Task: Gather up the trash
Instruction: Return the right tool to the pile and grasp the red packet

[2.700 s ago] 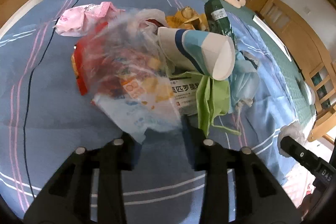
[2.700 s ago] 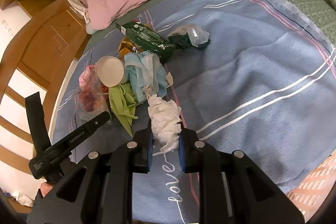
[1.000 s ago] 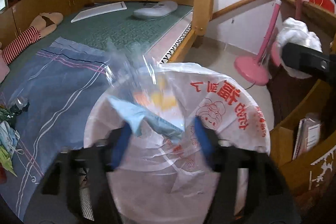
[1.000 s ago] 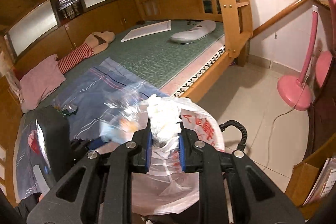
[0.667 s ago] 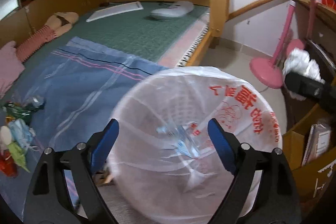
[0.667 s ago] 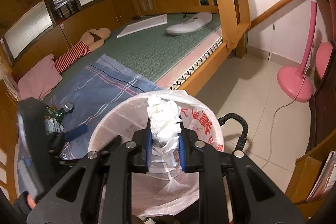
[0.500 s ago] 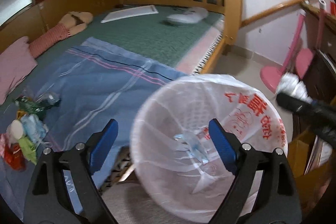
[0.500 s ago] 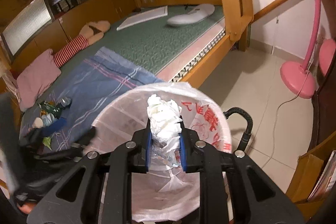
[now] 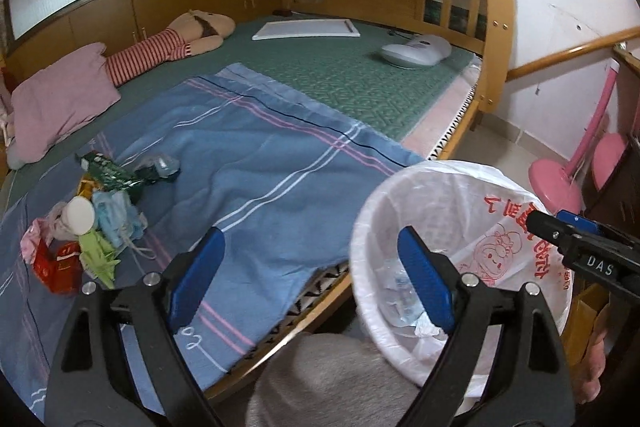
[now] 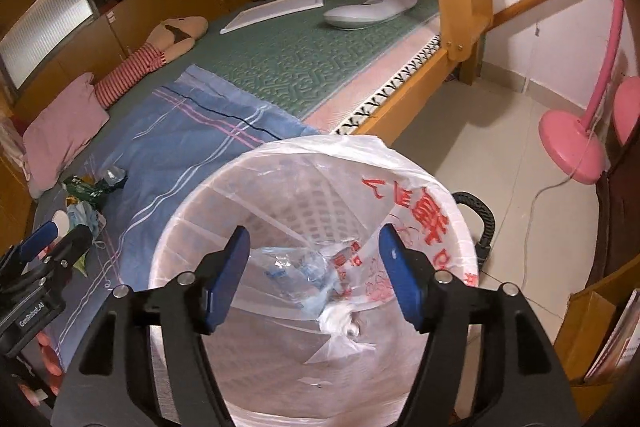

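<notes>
A white bin (image 10: 400, 163) lined with a red-printed plastic bag stands on the floor beside the bed. My right gripper (image 10: 314, 275) hangs over its mouth, jaws opening, with nothing between them. A white tissue wad (image 10: 340, 315) and a clear plastic bag (image 10: 292, 263) lie inside the bin. My left gripper (image 9: 310, 279) is open and empty, pointing at the blue blanket (image 9: 260, 179) with the bin (image 9: 440, 167) to its right. A trash pile (image 9: 92, 223) sits at the blanket's left: green packet, paper cup, blue masks, red wrapper, green cloth.
A pink fan base (image 10: 572, 143) and its cord are on the tiled floor to the right. A black handle (image 10: 480, 219) sticks out behind the bin. Pink pillow (image 9: 60, 107), striped plush doll (image 9: 160, 47) and white board (image 9: 308, 27) lie on the bed. A person's grey-clad knee (image 9: 328, 379) is below.
My right gripper opened and the tissue wad dropped into the bin. My left gripper let its plastic bag fall in earlier and has swung left, away from the bin toward the bed.
</notes>
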{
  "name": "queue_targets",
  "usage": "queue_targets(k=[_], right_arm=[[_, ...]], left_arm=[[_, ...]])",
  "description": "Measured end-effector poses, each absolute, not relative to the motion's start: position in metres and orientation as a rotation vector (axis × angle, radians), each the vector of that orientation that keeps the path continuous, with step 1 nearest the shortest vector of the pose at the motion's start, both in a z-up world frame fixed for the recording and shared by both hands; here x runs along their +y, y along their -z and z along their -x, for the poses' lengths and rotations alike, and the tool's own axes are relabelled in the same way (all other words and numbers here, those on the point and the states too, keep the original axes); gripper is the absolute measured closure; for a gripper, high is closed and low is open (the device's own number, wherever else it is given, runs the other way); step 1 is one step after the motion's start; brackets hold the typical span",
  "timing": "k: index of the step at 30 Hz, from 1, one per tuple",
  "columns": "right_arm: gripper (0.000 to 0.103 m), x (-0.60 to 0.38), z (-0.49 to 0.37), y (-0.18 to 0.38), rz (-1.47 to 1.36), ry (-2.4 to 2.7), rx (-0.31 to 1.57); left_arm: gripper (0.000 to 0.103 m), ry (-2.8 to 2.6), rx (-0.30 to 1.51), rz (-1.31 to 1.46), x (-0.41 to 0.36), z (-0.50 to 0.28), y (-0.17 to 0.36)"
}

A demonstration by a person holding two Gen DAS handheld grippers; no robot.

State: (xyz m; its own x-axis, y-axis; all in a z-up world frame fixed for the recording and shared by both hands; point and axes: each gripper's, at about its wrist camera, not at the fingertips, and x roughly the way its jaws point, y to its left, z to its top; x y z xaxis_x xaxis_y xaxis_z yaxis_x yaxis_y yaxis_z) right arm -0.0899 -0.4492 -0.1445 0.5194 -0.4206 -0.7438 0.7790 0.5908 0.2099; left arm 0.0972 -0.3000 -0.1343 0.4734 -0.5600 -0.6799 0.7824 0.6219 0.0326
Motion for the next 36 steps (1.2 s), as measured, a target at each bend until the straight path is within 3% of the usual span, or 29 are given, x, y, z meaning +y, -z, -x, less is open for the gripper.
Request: queue_targets(k=[7, 26, 36], right_arm=[[0.037, -0.412, 0.024, 0.133, -0.501, 0.584, 0.727], [0.037, -0.185, -0.280, 0.177, -0.258, -0.119, 0.946], [0.037, -0.079, -0.403, 0.205, -0.034, -0.188, 0.987]], left_arm=[[0.011, 0.736, 0.693, -0.308, -0.238, -0.123, 0.135], [0.010, 0.041, 0.769, -0.020, 0.060, -0.248, 0.156], [0.009, -0.048, 0.756, 0.052, 0.127, -0.265, 0.162]])
